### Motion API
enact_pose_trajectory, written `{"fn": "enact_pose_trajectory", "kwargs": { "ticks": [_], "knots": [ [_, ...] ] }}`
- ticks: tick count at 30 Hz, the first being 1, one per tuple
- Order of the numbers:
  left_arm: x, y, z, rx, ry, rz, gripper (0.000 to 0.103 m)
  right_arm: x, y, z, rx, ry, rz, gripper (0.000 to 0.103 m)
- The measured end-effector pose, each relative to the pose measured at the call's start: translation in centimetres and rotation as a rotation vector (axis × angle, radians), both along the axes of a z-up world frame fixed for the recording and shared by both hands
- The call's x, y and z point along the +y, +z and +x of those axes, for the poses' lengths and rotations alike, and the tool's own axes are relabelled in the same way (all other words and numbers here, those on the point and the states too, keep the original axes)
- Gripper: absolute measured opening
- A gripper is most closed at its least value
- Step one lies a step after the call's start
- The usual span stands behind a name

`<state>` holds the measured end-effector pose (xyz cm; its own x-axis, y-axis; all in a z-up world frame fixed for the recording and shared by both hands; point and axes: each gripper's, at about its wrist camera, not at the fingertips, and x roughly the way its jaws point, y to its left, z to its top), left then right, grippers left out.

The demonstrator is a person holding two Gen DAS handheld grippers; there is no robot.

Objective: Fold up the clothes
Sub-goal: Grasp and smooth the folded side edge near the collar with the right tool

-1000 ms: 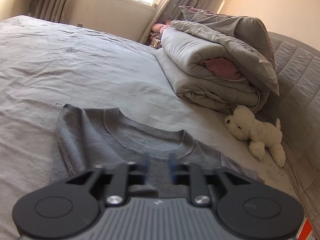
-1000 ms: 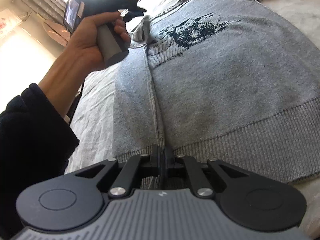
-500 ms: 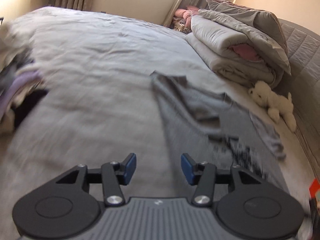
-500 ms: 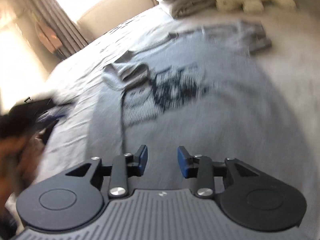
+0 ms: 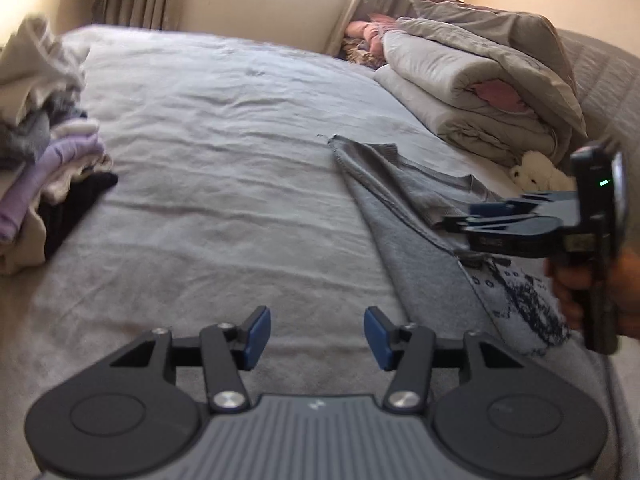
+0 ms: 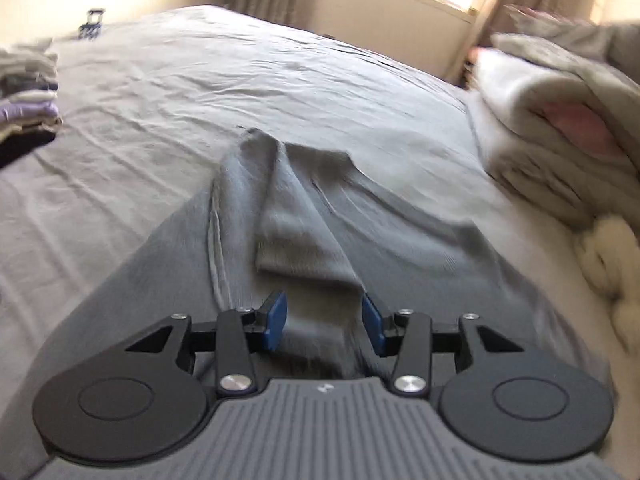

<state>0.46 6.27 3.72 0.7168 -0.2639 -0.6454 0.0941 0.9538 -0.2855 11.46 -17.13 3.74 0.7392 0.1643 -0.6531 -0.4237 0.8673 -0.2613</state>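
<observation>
Grey sweater (image 6: 304, 216) under right gripper (image 6: 324, 320), right of left gripper (image 5: 317, 338), both released, jaws just widened

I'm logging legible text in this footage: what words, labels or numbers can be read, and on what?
None can be read.
Gray sweater: dark knitted print, too blurred to tell if it is lettering.
Right gripper: small pale label on its side, too small to read.
</observation>
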Motion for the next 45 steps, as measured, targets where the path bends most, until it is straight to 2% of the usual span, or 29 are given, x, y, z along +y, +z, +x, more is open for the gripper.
{"fn": "enact_pose_trajectory", "kwargs": {
  "ticks": [1,5,7,9,10,11,15,21,31,36,37,39,40,41,45],
  "knots": [
    [0.3,0.0,0.2,0.009,0.003,-0.017,0.053,0.4,-0.2,0.6,-0.006,0.027,-0.012,0.046],
    [0.4,-0.2,0.5,0.007,0.007,-0.005,0.053,2.0,-1.0,1.8,-0.007,0.128,-0.056,0.046],
    [0.3,-0.3,0.5,0.007,0.002,-0.003,0.053,2.5,-1.6,2.5,0.006,0.141,-0.076,0.046],
    [0.2,-0.3,0.5,0.007,0.0,0.001,0.053,2.5,-1.3,3.2,0.023,0.118,-0.065,0.029],
    [0.2,-0.4,0.5,0.007,-0.002,0.002,0.053,2.3,-1.0,3.6,0.024,0.092,-0.049,0.006],
    [0.1,-0.3,0.5,0.006,-0.004,0.001,0.053,1.7,-0.7,4.0,0.019,0.056,-0.028,0.003],
    [-0.1,-0.3,0.5,0.002,-0.013,0.003,0.053,-0.9,0.7,5.4,0.006,-0.079,0.061,0.003],
    [-0.4,-0.6,0.7,-0.004,-0.021,0.03,0.053,-3.1,1.0,6.9,0.016,-0.167,0.123,0.003],
    [-0.2,-0.9,0.9,0.001,-0.012,0.033,0.053,-4.2,0.4,10.2,0.118,-0.31,0.151,0.003],
    [0.0,-0.9,1.0,0.0,-0.013,0.032,0.053,-4.1,-0.4,10.3,0.131,-0.335,0.132,0.003],
    [0.1,-0.8,1.0,0.001,-0.01,0.03,0.053,-4.3,-0.3,10.1,0.121,-0.345,0.144,0.004],
    [0.3,-0.7,1.0,0.0,-0.004,0.024,0.053,-5.3,0.4,9.2,0.09,-0.385,0.205,0.021],
    [0.3,-0.7,1.0,0.0,-0.002,0.021,0.053,-5.9,0.7,8.5,0.09,-0.388,0.246,0.04],
    [0.2,-0.6,1.0,-0.001,-0.004,0.019,0.053,-6.6,1.0,7.7,0.099,-0.375,0.289,0.053],
    [-0.3,-0.5,0.8,-0.006,-0.018,0.025,0.053,-8.7,0.4,4.6,0.191,-0.357,0.37,0.055]
  ]
}}
